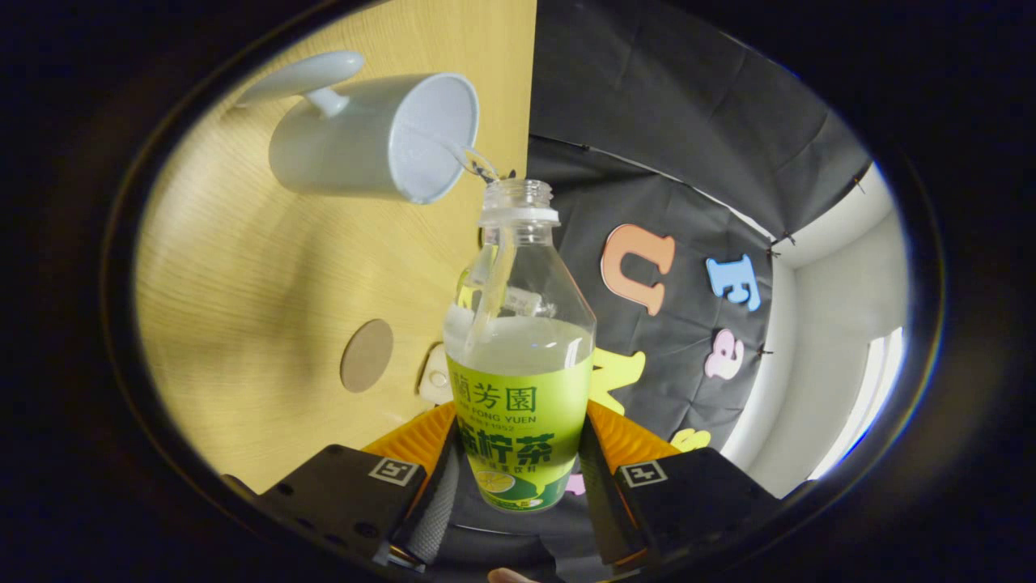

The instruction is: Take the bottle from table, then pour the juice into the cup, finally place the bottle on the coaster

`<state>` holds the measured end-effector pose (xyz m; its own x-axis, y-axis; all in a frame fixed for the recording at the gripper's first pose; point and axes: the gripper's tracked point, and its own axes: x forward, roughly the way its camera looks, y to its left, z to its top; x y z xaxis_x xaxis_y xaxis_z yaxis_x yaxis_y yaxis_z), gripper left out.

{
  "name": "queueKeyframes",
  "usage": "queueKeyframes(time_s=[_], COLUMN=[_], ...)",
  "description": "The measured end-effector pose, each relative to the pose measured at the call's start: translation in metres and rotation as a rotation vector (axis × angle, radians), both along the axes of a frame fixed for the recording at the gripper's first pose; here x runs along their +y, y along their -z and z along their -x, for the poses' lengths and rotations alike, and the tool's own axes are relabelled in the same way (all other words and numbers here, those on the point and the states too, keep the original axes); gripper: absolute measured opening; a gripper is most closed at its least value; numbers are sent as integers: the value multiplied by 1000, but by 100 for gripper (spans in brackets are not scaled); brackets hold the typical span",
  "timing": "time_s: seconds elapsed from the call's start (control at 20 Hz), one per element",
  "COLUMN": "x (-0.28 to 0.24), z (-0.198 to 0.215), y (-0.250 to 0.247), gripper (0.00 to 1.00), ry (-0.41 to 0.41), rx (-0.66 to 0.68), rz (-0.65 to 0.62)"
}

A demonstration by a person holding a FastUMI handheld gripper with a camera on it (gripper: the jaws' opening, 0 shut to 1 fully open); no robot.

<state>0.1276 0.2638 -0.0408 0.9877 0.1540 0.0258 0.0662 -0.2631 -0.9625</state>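
**Pouring under way: bottle tipped at the cup's rim**

The tool (518, 494) is clenched on the bottle (520, 356), both fingers pressing its labelled lower body from either side. The bottle runs straight ahead of the tool, uncapped, its mouth just at the rim of the white cup (376, 134). The whole view is rolled over, so the wooden desk (251, 275) stands like a wall beside the tool, which fits a bottle turned to pour. A thin clear thread seems to run from the mouth into the cup, though it is faint and could be glare.

The step in hand looks like the pour itself. Next the bottle must be righted without dripping, then carried back to the round coaster (367, 355), which lies on the desk well short of the cup and close beside the tool.

How much juice the cup holds cannot be seen. A small pale object (435, 376) next to the coaster is half hidden behind the bottle and cannot be identified.
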Motion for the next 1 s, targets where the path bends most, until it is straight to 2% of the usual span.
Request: queueKeyframes(time_s=[1.0], x=[9], z=[-5], y=[-28], gripper=[76], ry=[-13], rx=[-66], rz=[70])
